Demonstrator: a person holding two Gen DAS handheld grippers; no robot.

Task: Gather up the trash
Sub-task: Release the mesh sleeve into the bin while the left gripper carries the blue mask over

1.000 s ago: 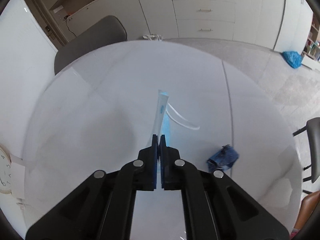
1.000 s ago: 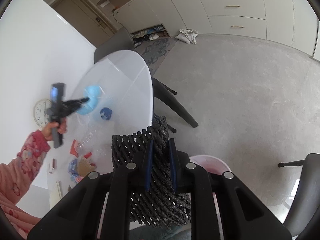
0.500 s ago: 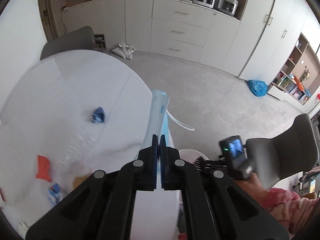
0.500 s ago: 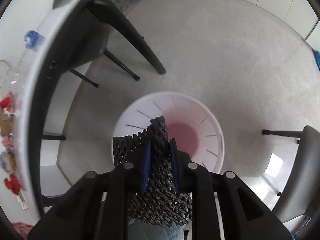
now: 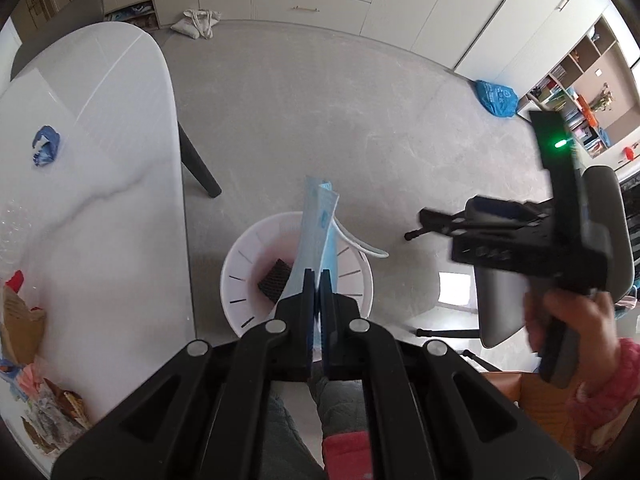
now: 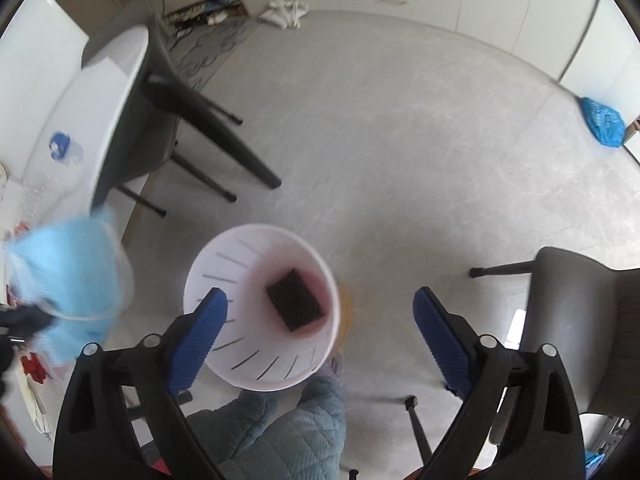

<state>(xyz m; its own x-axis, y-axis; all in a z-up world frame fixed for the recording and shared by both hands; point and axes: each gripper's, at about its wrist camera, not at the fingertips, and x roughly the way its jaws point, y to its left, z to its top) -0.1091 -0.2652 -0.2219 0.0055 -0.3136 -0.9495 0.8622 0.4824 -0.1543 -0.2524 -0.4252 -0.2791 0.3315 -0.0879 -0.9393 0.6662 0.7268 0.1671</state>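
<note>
Trash first: my left claw (image 5: 318,280) is pinched tight on a blue face mask (image 5: 316,224), which hangs right above the white bin (image 5: 240,268) on the floor. From the right camera the mask (image 6: 68,280) shows as a blurred blue shape at the left edge, just beside the bin (image 6: 256,372). My right claw (image 6: 320,312) is spread wide with nothing between its blue pads (image 6: 200,332), poised over the bin.

Inside the bin lies one black mesh pad (image 6: 295,305), so I judge one piece is collected and the mask is about to be the second; it only needs letting go.

A good deal is left on the white table (image 5: 120,220). Nearest me at the table's near edge sits a jumble of scraps (image 5: 36,368), cardboard, red bits and crumpled wrappers; I cannot count them surely, several at least. Further along is what looks like a clear plastic bottle (image 5: 12,220), hard to make out. Beyond that lies one crumpled blue wrapper (image 5: 45,147).

Farther off, one blue bag (image 5: 495,98) rests on the floor by the cabinets, and one white cloth bag (image 5: 198,22) lies at the far wall. Whether these count as trash I cannot tell.
</note>
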